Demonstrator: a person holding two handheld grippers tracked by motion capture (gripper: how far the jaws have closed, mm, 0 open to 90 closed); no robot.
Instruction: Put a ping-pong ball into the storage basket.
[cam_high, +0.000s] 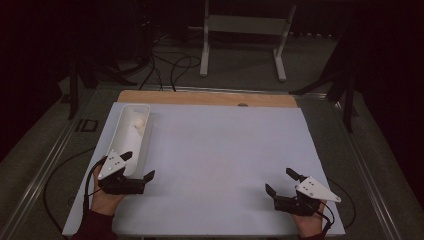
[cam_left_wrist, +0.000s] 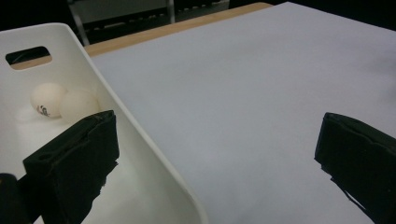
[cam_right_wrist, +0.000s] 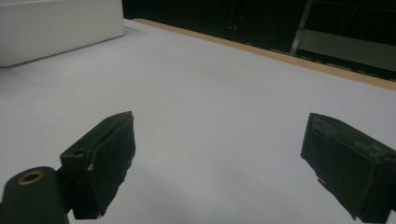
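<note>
A long white tray (cam_high: 143, 145) lies along the left side of the white sheet. Two white balls (cam_high: 137, 123) rest near its far end, and in the left gripper view they show as one ball (cam_left_wrist: 45, 99) with a small print and a second ball (cam_left_wrist: 79, 105) touching it. My left gripper (cam_high: 139, 164) is open at the tray's near end. It straddles the tray's right wall (cam_left_wrist: 144, 144), with one jaw over the inside and the other over the sheet. My right gripper (cam_high: 278, 180) stands open and empty at the front right, and the same right gripper (cam_right_wrist: 219, 144) hangs over bare sheet.
The white sheet (cam_high: 225, 150) covers the table, with a wooden strip (cam_high: 210, 98) showing along its back edge. Beyond the table a white metal frame (cam_high: 245, 30) and loose cables (cam_high: 170, 65) are on the floor. The tray's outer wall (cam_right_wrist: 56, 28) shows far off in the right gripper view.
</note>
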